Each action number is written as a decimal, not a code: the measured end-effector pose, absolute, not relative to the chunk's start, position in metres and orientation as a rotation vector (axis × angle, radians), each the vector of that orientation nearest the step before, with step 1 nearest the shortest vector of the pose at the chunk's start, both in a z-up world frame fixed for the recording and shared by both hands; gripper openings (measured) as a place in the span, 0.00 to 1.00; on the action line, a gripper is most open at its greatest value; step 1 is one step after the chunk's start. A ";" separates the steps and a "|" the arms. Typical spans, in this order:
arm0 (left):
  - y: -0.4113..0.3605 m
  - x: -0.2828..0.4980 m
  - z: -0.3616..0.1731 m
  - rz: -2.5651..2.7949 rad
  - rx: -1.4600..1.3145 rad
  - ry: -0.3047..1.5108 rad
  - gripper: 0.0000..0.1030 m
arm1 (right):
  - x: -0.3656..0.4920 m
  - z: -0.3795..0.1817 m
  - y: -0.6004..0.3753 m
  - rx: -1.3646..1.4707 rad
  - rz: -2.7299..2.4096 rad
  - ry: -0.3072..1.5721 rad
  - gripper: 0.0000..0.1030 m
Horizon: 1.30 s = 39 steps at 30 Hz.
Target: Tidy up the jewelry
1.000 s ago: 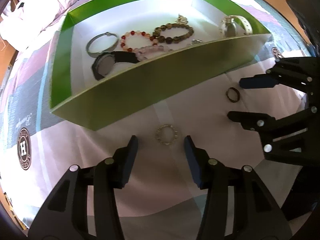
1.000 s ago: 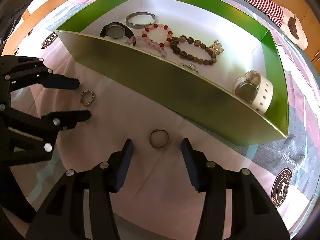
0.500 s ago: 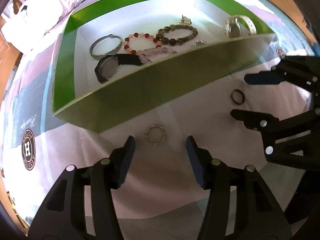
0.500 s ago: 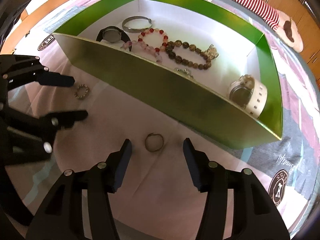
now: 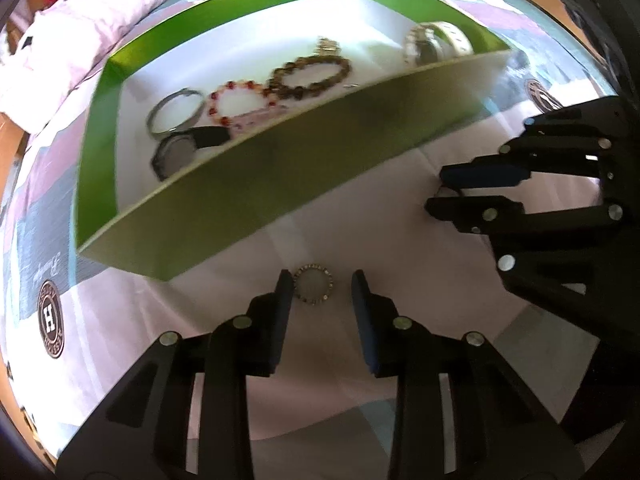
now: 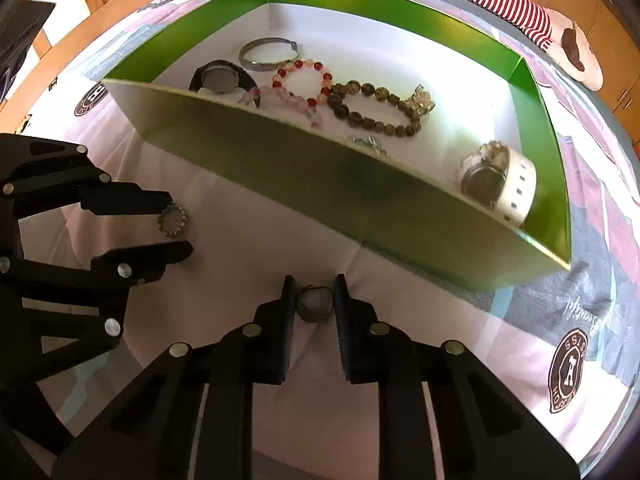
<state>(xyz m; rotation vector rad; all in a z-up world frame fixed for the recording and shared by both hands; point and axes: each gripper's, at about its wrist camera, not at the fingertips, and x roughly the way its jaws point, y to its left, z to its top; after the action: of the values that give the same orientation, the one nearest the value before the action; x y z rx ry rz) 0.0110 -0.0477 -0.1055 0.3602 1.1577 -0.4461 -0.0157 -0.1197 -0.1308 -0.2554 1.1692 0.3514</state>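
A small beaded ring (image 5: 313, 283) lies on the pink bedsheet between the fingers of my left gripper (image 5: 320, 292). The jaws are closing; the ring sits against the left pad with a gap to the right pad. From the right wrist the same ring (image 6: 174, 222) shows between the left gripper (image 6: 176, 226) tips. My right gripper (image 6: 315, 296) is closing on a dark plain ring (image 6: 316, 305), with both pads touching its sides. The left wrist view shows the right gripper (image 5: 452, 190) from the side, the ring mostly hidden.
Just beyond both rings stands a green box (image 5: 280, 168) (image 6: 320, 172). It holds a silver bangle (image 6: 268, 54), a black watch (image 6: 220, 78), a brown bead bracelet (image 6: 376, 108), a white watch (image 6: 496, 184) and other bracelets. Pillows lie behind it.
Both pairs of jaws have narrowed around their rings, the right one far more. The left gripper has shifted across the sheet, so its ring now sits between the fingertips.
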 end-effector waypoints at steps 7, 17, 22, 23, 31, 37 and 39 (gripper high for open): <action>-0.050 0.010 -0.106 -0.419 0.343 1.152 0.48 | -0.028 -0.123 -0.136 -0.192 0.318 1.177 0.41; -0.049 0.024 -0.114 -0.393 0.324 1.131 0.43 | -0.030 -0.130 -0.122 -0.260 0.325 1.147 0.36; -0.050 0.026 -0.111 -0.399 0.324 1.120 0.22 | -0.031 -0.129 -0.117 -0.263 0.339 1.140 0.20; -0.049 0.026 -0.112 -0.399 0.322 1.121 0.21 | -0.029 -0.130 -0.116 -0.262 0.338 1.139 0.20; -0.043 0.031 -0.112 -0.387 0.301 1.129 0.20 | -0.016 -0.131 -0.134 -0.195 0.269 1.121 0.19; -0.028 0.036 -0.105 -0.444 0.237 1.152 0.46 | -0.009 -0.127 -0.143 -0.137 0.302 1.143 0.27; -0.024 0.037 -0.102 -0.449 0.238 1.150 0.52 | -0.012 -0.121 -0.149 -0.125 0.301 1.140 0.43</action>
<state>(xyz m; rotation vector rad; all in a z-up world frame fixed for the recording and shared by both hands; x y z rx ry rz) 0.0366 -0.0236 -0.1017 0.2383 1.1501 -0.4489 -0.0119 -0.1488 -0.1210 -0.1252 1.1403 0.3007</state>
